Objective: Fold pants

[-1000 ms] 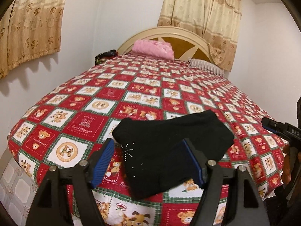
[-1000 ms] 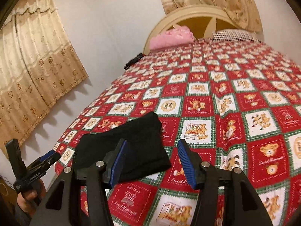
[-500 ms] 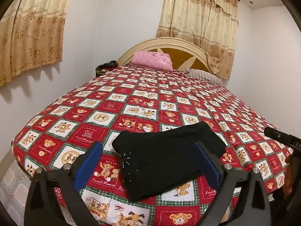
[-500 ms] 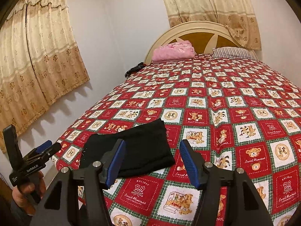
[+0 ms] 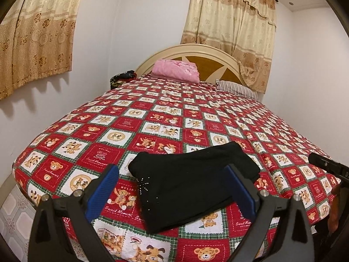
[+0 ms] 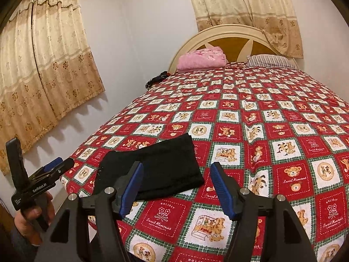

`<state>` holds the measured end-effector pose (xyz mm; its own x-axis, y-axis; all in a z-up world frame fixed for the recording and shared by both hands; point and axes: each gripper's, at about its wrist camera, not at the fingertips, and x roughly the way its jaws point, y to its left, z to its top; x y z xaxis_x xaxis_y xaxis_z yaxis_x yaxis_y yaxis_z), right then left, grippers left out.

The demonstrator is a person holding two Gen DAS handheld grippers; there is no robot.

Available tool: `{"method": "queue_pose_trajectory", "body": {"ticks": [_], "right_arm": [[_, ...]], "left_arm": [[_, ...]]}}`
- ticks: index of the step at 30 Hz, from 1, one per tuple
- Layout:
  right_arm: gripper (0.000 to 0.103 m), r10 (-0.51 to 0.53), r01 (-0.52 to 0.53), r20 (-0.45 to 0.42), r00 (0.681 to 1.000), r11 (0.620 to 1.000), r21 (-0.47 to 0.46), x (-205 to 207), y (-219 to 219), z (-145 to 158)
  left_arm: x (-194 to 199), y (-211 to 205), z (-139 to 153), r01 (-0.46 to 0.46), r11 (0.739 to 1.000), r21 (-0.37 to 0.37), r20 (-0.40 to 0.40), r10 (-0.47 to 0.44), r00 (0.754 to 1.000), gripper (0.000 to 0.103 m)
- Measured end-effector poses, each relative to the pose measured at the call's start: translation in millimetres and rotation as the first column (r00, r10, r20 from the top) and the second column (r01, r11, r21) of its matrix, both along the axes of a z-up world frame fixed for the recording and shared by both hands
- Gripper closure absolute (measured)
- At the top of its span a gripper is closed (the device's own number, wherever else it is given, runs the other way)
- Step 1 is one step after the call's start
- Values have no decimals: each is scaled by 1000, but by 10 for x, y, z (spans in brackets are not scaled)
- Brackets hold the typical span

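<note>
The black pants (image 5: 192, 183), a folded bundle, lie near the bed's (image 5: 152, 113) near-left corner, long axis running left to right. The left claw (image 5: 172, 187) hangs nearer, wide open, empty; the right claw (image 6: 176, 187), likewise empty, sits to their right.

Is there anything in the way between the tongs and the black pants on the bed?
Nothing visible is. The black pants lie folded on the teddy-bear bedspread, near the bed's foot. The left tongs and right tongs are open, apart from the cloth. The pink bundle and striped pillow sit far off, by the headboard.
</note>
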<state>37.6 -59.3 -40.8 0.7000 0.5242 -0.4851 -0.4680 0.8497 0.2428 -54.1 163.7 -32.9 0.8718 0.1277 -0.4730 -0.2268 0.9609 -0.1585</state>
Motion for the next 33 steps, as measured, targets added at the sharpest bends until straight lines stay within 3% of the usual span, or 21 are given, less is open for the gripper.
{"method": "queue_pose_trajectory", "body": {"ticks": [18, 33], "right_arm": [[35, 9, -9, 25, 1000, 1000, -5, -108, 37, 50], [35, 8, -8, 42, 999, 1000, -21, -173, -19, 45]], "left_arm": [[10, -74, 34, -34, 999, 18, -15, 34, 999, 0], [-28, -103, 85, -35, 999, 24, 18, 35, 999, 0]]}}
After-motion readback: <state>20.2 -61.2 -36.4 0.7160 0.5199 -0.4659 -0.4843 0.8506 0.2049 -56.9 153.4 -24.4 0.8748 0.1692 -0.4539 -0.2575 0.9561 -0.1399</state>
